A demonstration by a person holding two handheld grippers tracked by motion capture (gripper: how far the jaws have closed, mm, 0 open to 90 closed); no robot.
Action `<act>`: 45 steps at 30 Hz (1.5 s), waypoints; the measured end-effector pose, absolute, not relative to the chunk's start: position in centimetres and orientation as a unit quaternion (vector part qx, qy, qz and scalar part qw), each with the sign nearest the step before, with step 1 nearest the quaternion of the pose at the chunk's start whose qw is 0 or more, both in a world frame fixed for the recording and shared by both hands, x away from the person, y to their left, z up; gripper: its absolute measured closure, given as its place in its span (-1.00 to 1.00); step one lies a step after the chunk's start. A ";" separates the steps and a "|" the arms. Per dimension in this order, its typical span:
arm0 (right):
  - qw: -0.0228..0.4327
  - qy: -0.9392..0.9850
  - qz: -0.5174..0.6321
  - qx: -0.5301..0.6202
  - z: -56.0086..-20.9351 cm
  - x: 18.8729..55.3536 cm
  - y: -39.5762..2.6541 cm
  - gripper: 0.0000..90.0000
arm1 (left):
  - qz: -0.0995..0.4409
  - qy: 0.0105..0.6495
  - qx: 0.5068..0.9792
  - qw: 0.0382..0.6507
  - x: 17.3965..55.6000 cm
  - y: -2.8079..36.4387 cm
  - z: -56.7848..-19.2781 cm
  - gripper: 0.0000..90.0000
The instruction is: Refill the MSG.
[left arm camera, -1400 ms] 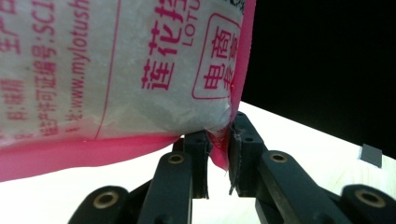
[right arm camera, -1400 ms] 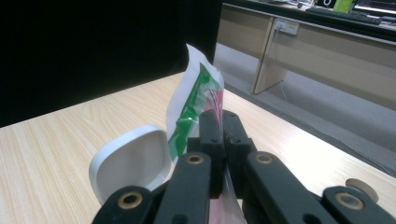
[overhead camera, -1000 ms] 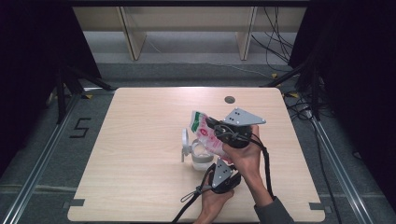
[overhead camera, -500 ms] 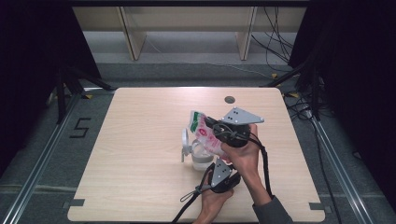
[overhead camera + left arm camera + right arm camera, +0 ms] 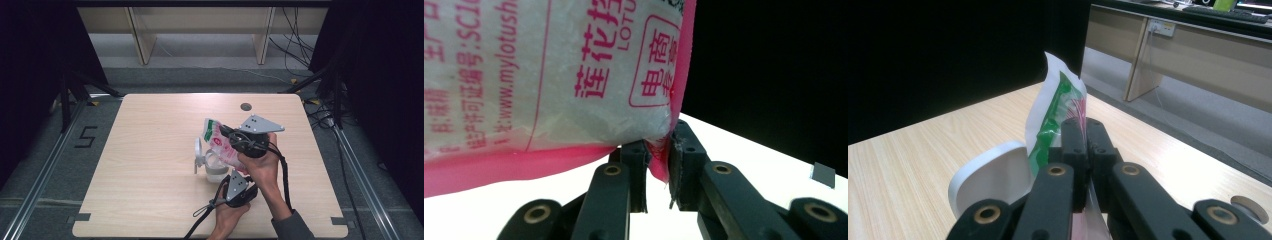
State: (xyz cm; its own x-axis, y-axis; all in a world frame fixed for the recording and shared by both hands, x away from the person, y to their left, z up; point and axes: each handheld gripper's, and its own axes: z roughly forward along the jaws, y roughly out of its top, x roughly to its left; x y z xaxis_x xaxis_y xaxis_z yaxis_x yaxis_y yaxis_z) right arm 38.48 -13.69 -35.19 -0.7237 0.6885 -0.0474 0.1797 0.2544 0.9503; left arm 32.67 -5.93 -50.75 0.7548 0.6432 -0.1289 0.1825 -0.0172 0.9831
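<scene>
Nearest to us in the high view, our left gripper sits at the table's near edge, at about 6 o'clock from the table centre. In the left gripper view its jaws pinch the pink bottom corner of the bag, a plastic packet with white grains and pink print.

Just beyond it, at 12 o'clock from the left gripper, stands a clear container with a white lid tilted up at its 9 o'clock side. The bag hangs above this container, slanting up toward 11 o'clock.

Our right gripper is at 3 o'clock from the bag and holds its upper part. In the right gripper view its jaws are pressed together on the bag's film, the green and white top edge rising just behind them.

Farther, at 12 o'clock, we see a small round grommet in the table.
</scene>
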 end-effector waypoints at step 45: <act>0.236 0.769 0.528 0.272 -35.3 38.4 -13.1 1.00 | 0.176 0.303 0.687 0.636 32.6 -6.0 -50.7 0.75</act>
State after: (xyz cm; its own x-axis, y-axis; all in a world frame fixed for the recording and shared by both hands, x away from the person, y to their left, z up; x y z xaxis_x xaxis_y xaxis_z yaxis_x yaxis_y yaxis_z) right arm 38.36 -13.14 -35.30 -0.7406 0.6675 -0.0766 0.1684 0.2948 0.9406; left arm 32.65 -6.00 -50.69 0.7541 0.6407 -0.1443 0.1932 -0.0066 0.9811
